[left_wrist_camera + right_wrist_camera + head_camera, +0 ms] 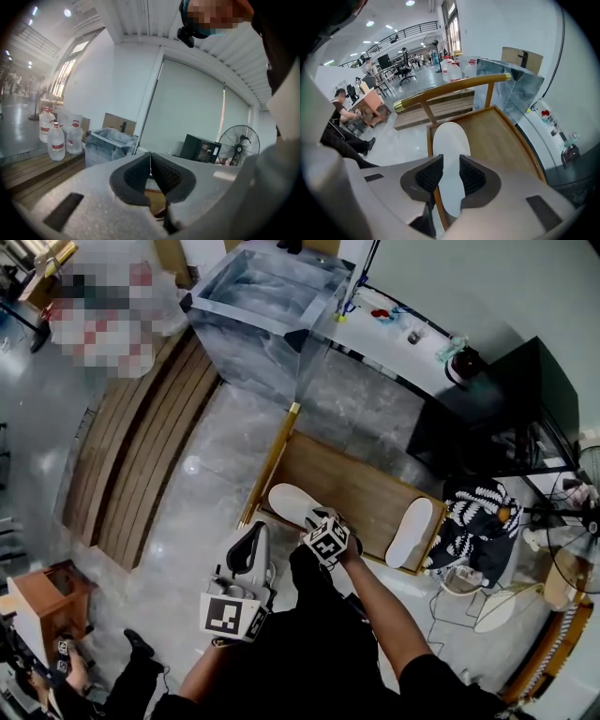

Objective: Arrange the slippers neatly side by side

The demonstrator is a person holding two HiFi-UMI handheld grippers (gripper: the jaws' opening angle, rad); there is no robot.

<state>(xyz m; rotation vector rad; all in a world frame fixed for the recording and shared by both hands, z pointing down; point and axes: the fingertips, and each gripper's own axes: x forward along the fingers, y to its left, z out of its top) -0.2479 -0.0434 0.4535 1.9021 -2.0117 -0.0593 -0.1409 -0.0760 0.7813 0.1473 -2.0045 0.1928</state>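
Hovering with right gripper (451,168) jaws apart and left gripper (150,164) closed empty, so might bump the flat white slipper (450,138) off the brown wooden tray (501,136).

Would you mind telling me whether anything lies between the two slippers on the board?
Nothing visible does: only bare board separates the left slipper, below the open right gripper, from the right slipper.

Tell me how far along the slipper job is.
Nothing is finished: the left slipper and the right slipper lie well apart at opposite ends of the wooden platform. In hand: the right tongs stand open over the left slipper, not gripping it. The left tongs are shut and empty. Left: grasp one slipper and set it beside the other.
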